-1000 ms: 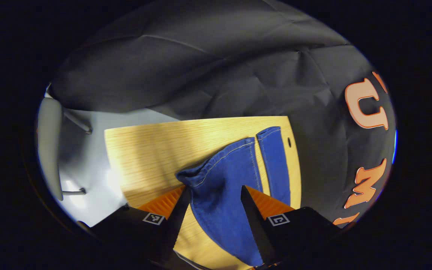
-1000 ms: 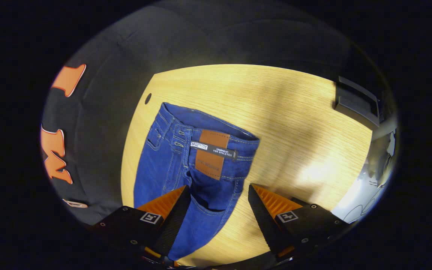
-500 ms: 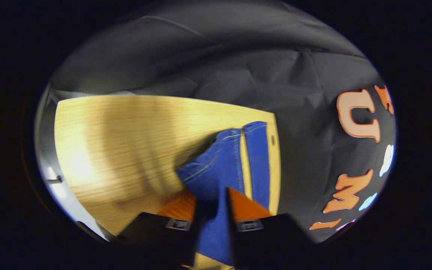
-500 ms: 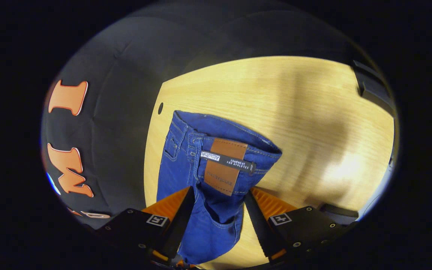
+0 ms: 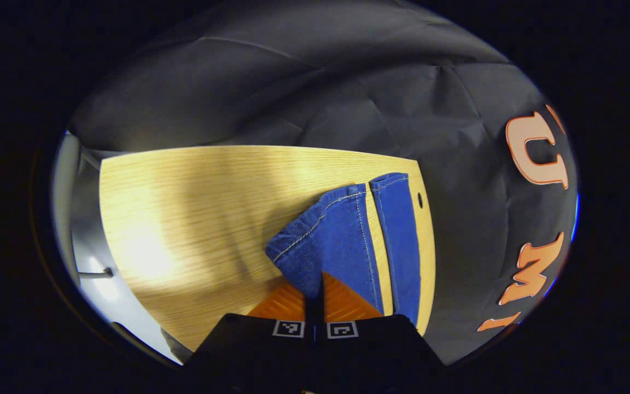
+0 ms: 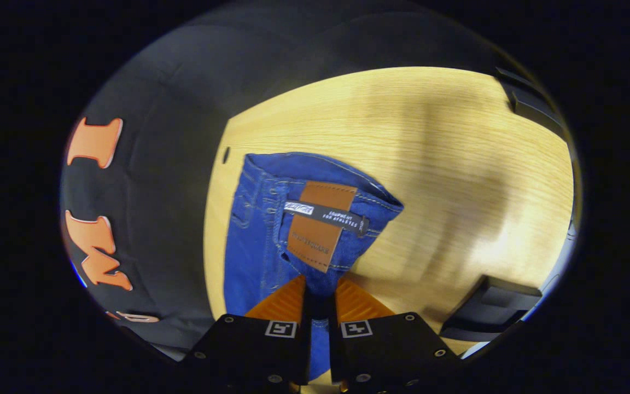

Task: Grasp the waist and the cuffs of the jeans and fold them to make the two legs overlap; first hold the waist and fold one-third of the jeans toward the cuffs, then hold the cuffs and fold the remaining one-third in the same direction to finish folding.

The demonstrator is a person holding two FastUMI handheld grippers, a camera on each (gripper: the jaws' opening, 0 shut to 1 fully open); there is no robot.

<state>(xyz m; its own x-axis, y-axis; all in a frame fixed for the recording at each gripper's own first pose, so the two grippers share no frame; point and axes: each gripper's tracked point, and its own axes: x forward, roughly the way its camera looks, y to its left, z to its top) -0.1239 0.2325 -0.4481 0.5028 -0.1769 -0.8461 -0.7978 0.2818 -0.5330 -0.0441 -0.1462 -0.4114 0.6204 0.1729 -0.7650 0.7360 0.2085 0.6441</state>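
Jeans [image 6: 271, 230] lie on the wooden table [image 6: 430, 164], waist toward twelve o'clock in the right gripper view. The right gripper [image 6: 319, 298] pinches denim just below the leather patch [image 6: 318, 224], fingers nearly together. The left gripper [image 5: 315, 287] clamps the near cuff [image 5: 320, 235]; the other leg [image 5: 400, 235] lies flat at three o'clock.

The jeans [image 5: 342, 241] are deep blue denim with pale contrast stitching along the cuff hems, and ahead of the right gripper's [image 6: 319, 293] fingers their waist [image 6: 315, 219] carries a tan-brown patch [image 6: 318, 224] crossed by a black strip with white lettering. The desk [image 5: 194, 208] beneath is light yellow wood with fine straight grain. Both the left gripper [image 5: 314, 293] and the right have ribbed orange fingers [image 5: 342, 303] on black bodies, each bearing small black-and-white square markers.
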